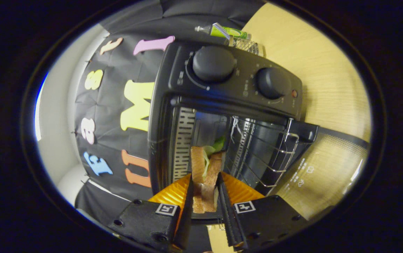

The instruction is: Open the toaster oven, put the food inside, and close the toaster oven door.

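The whole scene looks turned on its side. A black toaster oven with two round knobs stands on the wooden table. Its glass door hangs open, and the wire rack shows in the cavity. My gripper is shut on a sandwich of two bread slices with lettuce. Both fingers press on the bread, and the sandwich's far end reaches into the oven's opening beside the rack.
A green tube and a wire mesh object lie on the table behind the oven. The black cloth wall is close on the oven's other side. Bare wooden table extends beyond the open door.
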Available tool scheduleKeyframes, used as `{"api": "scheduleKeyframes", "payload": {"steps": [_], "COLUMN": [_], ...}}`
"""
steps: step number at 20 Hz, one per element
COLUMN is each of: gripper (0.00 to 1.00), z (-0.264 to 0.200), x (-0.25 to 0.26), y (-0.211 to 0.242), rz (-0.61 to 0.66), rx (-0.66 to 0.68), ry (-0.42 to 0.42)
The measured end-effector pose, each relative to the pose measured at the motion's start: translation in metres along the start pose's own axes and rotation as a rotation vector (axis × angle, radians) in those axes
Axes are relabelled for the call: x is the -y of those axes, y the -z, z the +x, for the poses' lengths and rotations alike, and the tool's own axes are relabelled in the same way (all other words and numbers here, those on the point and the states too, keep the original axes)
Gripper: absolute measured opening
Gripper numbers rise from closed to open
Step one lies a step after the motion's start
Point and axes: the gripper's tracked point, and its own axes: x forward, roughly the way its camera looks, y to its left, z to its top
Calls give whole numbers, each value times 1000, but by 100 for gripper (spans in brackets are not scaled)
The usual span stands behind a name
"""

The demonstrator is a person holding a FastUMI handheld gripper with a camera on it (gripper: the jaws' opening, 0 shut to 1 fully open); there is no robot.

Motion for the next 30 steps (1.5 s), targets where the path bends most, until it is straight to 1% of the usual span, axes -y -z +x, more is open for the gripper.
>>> {"api": "scheduleKeyframes", "payload": {"steps": [1, 2, 3, 4, 5, 6, 8, 10, 12, 13, 16, 21, 23, 25, 26, 27, 30], "gripper": [49, 53, 57, 61, 64, 65, 67, 69, 79, 87, 99, 99, 99, 100, 100, 100, 100], "z": [-1, 5, 3, 3, 3, 2, 4, 4, 1, 3, 7, 3, -2, -12, -13, -13, -31], "x": [2, -4, -3, -2, 0, 4, 5, 3, 2, 0, 10, 18, 27, 35, 29, 32, 34], "y": [6, 1, 6, 8, 11, 13, 16, 30, 37, 39, 45, 52, 62, 65, 62, 67, 72], "rz": [-20, -36, -68, -117, -181, -249, -401, -586, -723, -773, -947, -1145, -1248, -1400, -1451, -1453, -1310], "rx": [-16, -12, -48, -57, -73, -88, -114, -172, -198, -202, -237, -268, -310, -337, -317, -316, -312], "ry": [-8, -16, -6, 8, 31, 62, 98, 87, 98, 105, 151, 226, 262, 307, 295, 285, 257]}}
